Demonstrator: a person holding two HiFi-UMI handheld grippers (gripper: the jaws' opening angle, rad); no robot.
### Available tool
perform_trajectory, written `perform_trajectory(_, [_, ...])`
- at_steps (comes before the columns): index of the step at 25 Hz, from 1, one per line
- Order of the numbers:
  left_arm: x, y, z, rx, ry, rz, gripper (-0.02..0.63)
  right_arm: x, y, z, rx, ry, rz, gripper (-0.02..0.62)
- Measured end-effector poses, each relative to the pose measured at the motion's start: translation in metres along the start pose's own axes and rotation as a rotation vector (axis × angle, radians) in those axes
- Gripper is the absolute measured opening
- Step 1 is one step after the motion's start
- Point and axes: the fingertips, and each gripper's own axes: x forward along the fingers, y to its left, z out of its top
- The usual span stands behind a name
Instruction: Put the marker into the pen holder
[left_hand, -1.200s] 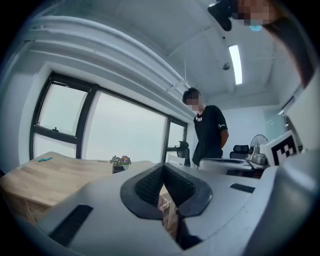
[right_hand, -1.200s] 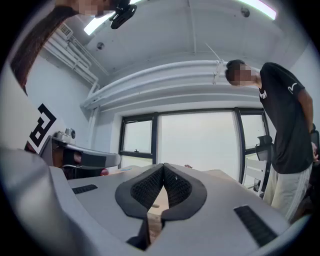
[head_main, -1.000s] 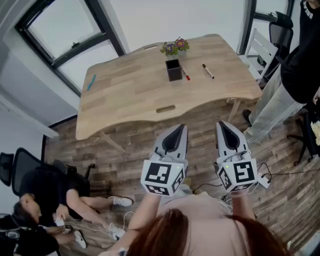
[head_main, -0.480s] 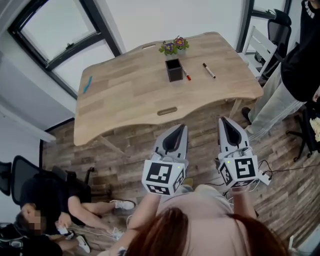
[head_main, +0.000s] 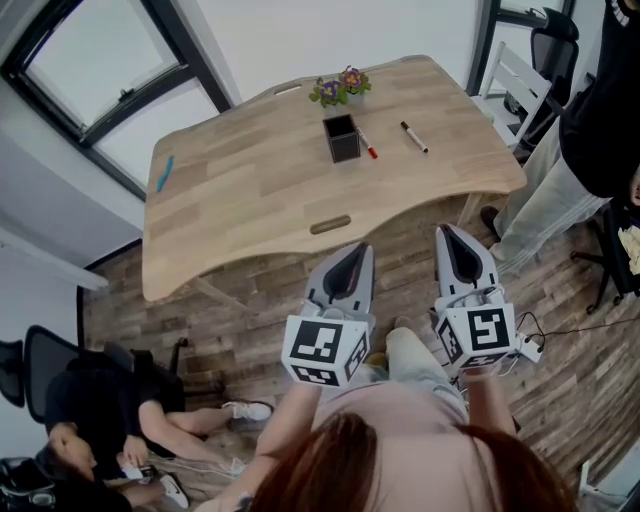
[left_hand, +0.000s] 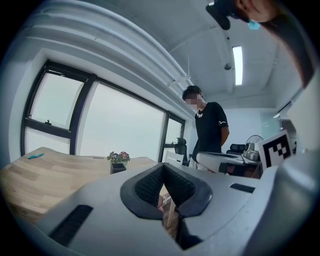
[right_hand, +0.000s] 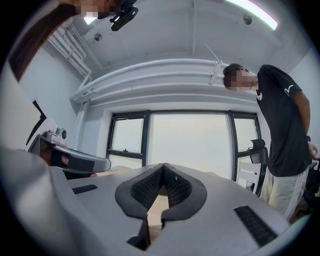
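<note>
Closest in, the left gripper (head_main: 352, 266) and right gripper (head_main: 452, 250) hang over the plank floor short of the wooden table (head_main: 250, 185), each with its jaws pressed together on nothing. Farther off on the tabletop stands the black pen holder (head_main: 341, 138), with a red-capped marker (head_main: 367, 144) lying just beside it and a black marker (head_main: 414, 137) a little to the right. Potted flowers (head_main: 338, 90) sit behind. Nothing is done yet: approach, grasp and drop-in all remain

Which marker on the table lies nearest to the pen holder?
The red-tipped marker, just right of the pen holder; the black marker lies farther right.
</note>
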Motion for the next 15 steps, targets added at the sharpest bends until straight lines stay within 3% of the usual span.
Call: perform_trajectory(15, [0.076, 0.015, -0.001, -0.011, 0.033, 0.018, 0.002, 0.057, -0.049, -0.022, 0.024, 0.038, 0.013, 0.0])
